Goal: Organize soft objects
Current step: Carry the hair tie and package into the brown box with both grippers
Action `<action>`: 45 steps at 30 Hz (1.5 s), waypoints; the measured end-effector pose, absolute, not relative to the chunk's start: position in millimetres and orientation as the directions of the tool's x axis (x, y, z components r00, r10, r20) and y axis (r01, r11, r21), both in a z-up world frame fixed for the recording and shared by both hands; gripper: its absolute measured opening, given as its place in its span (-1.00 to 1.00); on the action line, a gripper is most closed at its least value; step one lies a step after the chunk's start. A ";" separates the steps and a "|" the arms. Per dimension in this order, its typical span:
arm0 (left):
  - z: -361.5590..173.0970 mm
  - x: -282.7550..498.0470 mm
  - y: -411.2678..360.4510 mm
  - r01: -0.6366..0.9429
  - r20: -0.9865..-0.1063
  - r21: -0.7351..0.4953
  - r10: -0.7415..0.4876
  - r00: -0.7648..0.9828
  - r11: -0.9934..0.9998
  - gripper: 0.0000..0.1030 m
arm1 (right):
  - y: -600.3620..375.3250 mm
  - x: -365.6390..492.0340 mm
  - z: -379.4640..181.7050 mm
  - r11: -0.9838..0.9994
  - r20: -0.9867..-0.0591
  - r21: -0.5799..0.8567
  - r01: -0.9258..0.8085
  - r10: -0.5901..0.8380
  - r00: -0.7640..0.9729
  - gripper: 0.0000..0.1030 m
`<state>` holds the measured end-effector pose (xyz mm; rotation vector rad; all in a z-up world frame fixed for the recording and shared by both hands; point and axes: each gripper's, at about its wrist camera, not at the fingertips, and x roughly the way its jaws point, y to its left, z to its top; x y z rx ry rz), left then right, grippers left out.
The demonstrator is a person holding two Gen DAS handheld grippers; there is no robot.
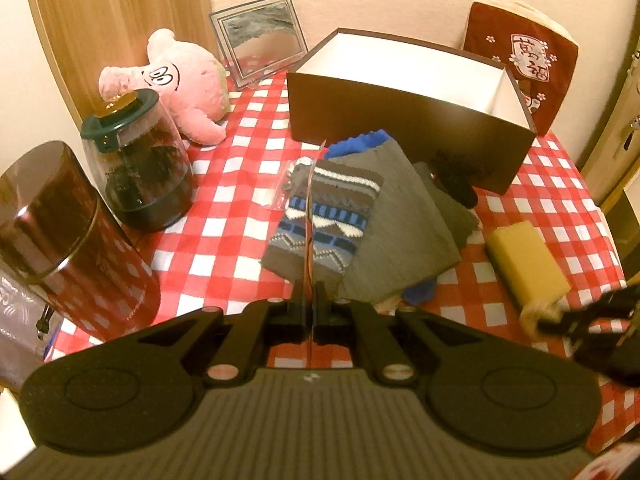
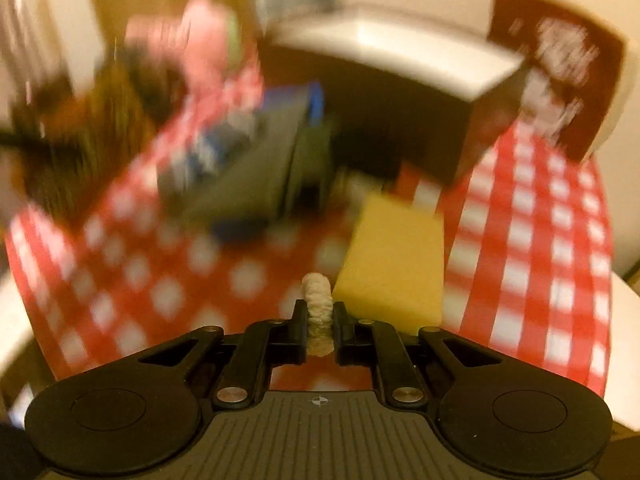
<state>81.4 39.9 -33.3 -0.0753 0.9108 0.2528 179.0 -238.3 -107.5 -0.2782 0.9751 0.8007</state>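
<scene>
My left gripper (image 1: 309, 292) is shut on the edge of a thin clear plastic bag (image 1: 294, 184), which hangs edge-on above a patterned knit sock (image 1: 336, 216). The sock lies on folded grey cloths (image 1: 404, 220) with a blue cloth (image 1: 360, 142) under them. They sit in front of an open dark box (image 1: 400, 128) with a white inside. A yellow sponge (image 1: 526, 260) (image 2: 394, 256) lies to the right. My right gripper (image 2: 320, 308) (image 1: 560, 320) is shut on a small cream fluffy piece (image 2: 319, 300) just left of the sponge. The right wrist view is blurred.
A pink plush toy (image 1: 188, 84), a green-lidded glass jar (image 1: 140, 160) and a brown canister (image 1: 60, 232) stand along the left of the red checked tablecloth (image 1: 224, 240). A picture frame (image 1: 260, 36) and a red cushion (image 1: 520, 64) lean at the wall.
</scene>
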 end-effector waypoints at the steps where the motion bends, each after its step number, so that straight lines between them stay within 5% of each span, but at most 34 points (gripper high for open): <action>1: -33.5 78.9 37.8 -0.248 -0.789 0.042 0.184 0.586 0.968 -0.96 | -238.0 172.9 -115.3 0.674 -0.834 0.125 -0.728 0.469 0.290 -0.77; 9: -35.4 62.4 27.1 -0.263 -0.798 0.048 0.196 0.570 0.963 -0.96 | -235.9 127.7 -117.3 0.504 -0.806 0.164 -0.848 0.563 0.180 -0.78; 25: -16.2 70.8 21.4 -0.201 -0.759 0.044 0.163 0.630 0.979 -0.96 | -254.5 165.7 -59.7 0.658 -0.721 0.233 -0.717 0.611 0.327 -0.77; 45: 49.5 218.1 54.8 0.059 -0.593 0.001 -0.047 0.804 0.998 -0.96 | -231.6 275.5 8.9 0.814 -0.618 0.236 -0.531 0.547 0.565 -0.77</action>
